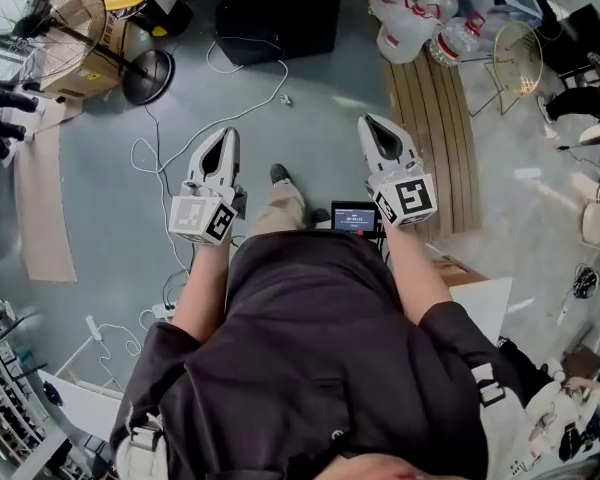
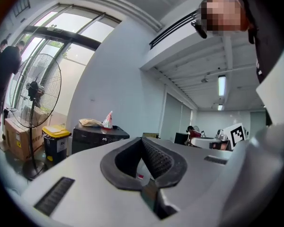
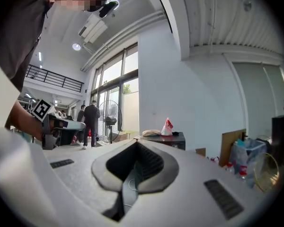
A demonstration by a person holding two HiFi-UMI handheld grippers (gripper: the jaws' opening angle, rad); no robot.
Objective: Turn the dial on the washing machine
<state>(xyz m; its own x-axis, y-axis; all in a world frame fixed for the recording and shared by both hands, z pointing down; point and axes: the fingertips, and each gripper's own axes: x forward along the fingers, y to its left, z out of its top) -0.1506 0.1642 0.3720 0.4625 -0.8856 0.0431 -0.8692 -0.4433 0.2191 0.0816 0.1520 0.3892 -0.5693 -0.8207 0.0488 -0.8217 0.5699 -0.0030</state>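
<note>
Left gripper: jaws together, empty | right gripper: closed on nothing too | dial on the washing machine: in no view yet | I reckon a stiff, smooth knob; I'd pinch across its rim.

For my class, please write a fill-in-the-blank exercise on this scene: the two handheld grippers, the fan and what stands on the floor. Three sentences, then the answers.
1. The left gripper and the right gripper both have their jaws ____, with nothing between them.
2. The black pedestal fan stands beside a dark bin whose lid is ____.
3. In the head view, the clear plastic water bottles sit on the floor ahead of the ____ gripper.

Missing words: shut; yellow; right
</note>
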